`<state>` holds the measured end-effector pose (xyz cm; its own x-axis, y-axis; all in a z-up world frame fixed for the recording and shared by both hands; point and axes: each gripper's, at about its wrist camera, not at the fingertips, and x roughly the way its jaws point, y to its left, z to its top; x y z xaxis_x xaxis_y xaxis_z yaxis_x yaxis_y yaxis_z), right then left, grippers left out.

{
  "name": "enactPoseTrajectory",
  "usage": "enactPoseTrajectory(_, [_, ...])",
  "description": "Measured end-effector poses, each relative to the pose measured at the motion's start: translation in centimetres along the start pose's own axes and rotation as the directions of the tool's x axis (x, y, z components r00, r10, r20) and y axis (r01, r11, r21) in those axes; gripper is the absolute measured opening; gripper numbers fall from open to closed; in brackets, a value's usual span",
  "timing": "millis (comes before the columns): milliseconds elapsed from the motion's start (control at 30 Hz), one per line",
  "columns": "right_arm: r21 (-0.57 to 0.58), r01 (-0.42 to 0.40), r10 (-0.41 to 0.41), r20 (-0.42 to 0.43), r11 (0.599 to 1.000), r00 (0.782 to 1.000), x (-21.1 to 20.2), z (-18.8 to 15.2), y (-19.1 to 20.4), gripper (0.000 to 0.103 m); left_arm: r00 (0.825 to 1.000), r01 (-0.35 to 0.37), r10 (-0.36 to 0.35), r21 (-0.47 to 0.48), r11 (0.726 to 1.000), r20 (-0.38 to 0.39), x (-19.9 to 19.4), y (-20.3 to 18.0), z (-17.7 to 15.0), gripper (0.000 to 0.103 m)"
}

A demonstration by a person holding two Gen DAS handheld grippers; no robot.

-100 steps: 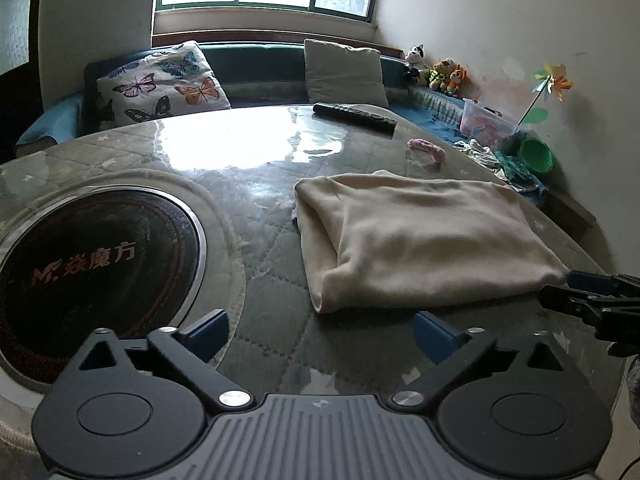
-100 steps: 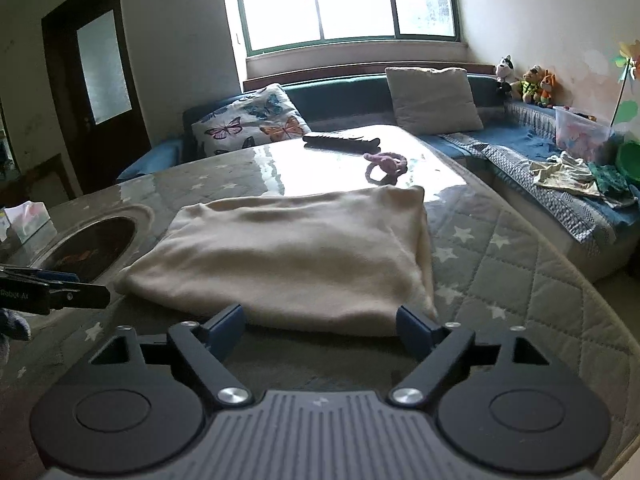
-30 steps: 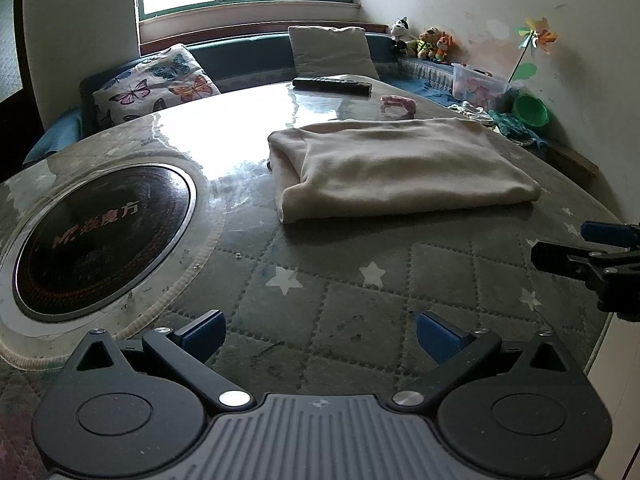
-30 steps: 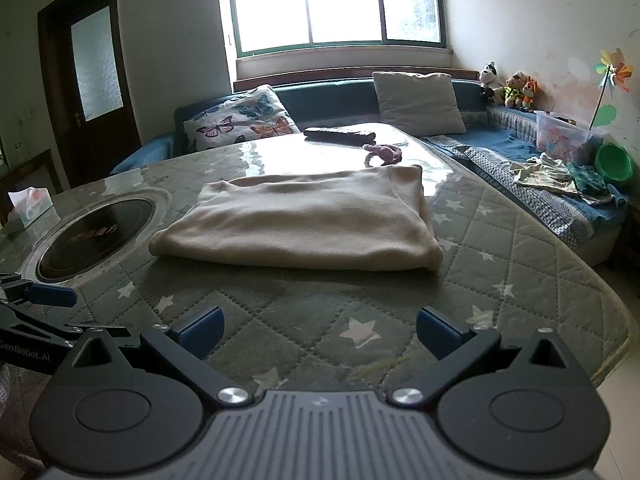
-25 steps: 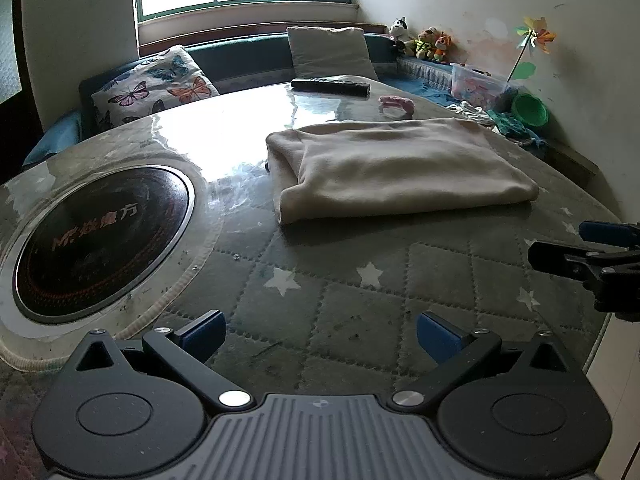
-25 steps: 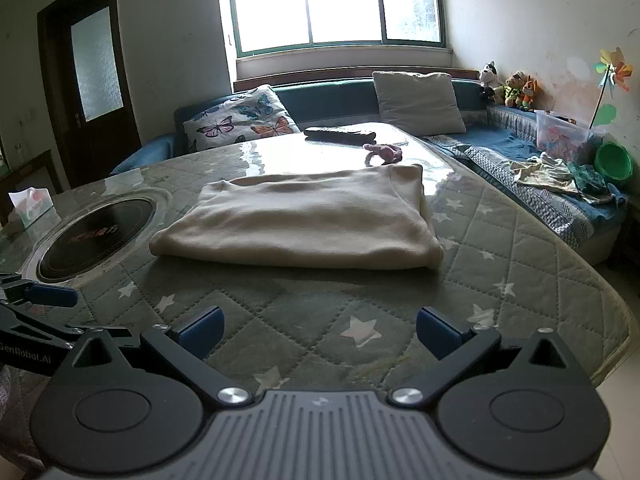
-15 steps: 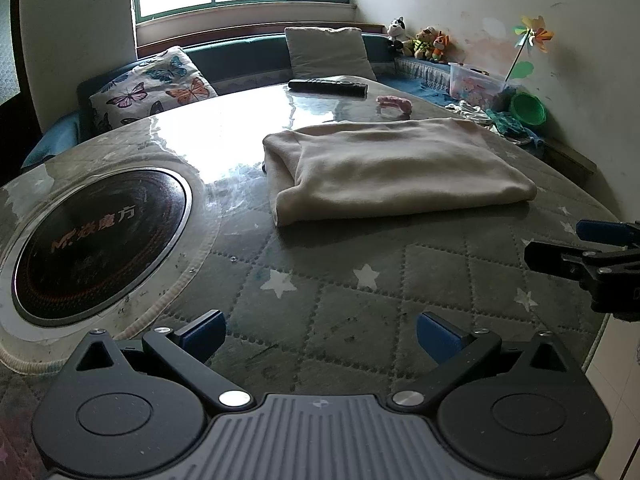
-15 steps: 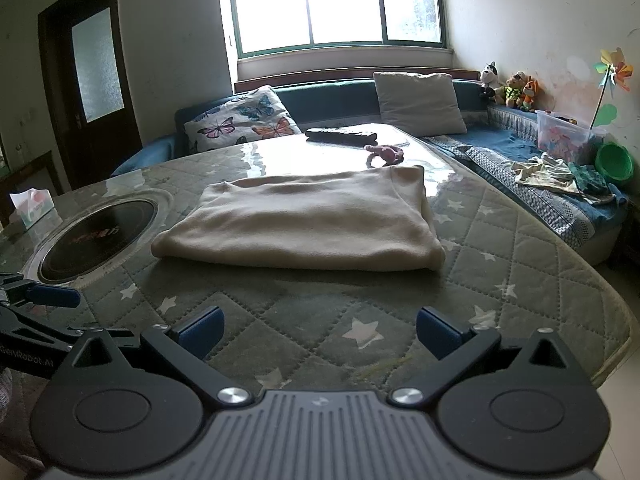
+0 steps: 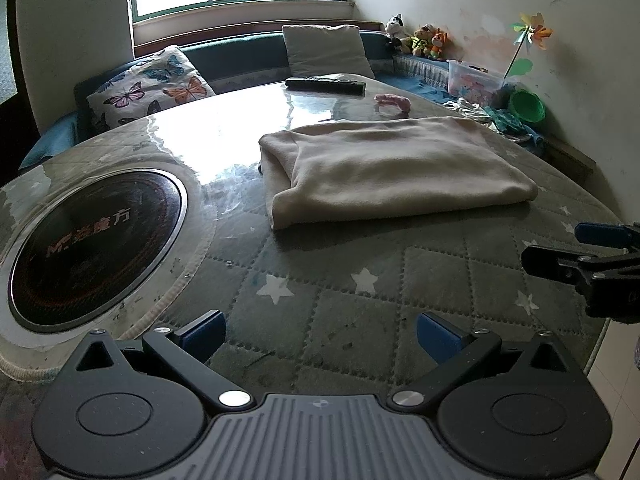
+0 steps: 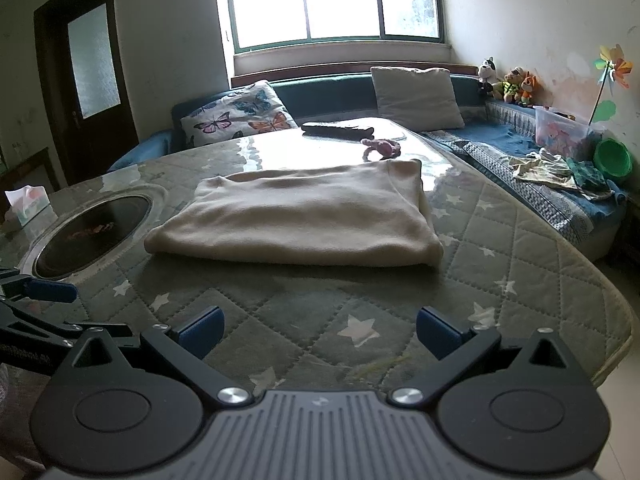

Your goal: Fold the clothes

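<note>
A cream garment (image 9: 392,170) lies folded flat in a rectangle on the round quilted table (image 9: 320,280); it also shows in the right wrist view (image 10: 296,216). My left gripper (image 9: 320,332) is open and empty, held over the table's near edge, well short of the garment. My right gripper (image 10: 318,330) is open and empty, also back near the table's edge. Each gripper shows in the other's view: the right one at the right edge (image 9: 576,248), the left one at the left edge (image 10: 36,300).
A round black induction hob (image 9: 92,244) is set into the table on the left. A remote control (image 9: 325,84) and a pink toy (image 9: 393,100) lie at the far side. A tissue box (image 10: 26,204) stands far left. Sofa with cushions (image 10: 416,96) and loose clothes (image 10: 560,172) surrounds the table.
Both grippers have drawn back from the folded garment toward the table's near edge, so it looks smaller and farther. The garment itself has not moved. Both stay open.
</note>
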<state>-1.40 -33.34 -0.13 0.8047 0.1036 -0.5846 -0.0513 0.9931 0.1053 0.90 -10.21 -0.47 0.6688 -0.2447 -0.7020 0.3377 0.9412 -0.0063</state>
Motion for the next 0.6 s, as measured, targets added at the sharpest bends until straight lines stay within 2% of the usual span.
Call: enactPoseTrajectory(600, [0.003,0.002,-0.002,-0.012,1.0,1.0,0.9,0.4,-0.4,0.103,1.0,0.0,0.0,0.016,1.0,-0.009,0.9,-0.3,1.1,0.103])
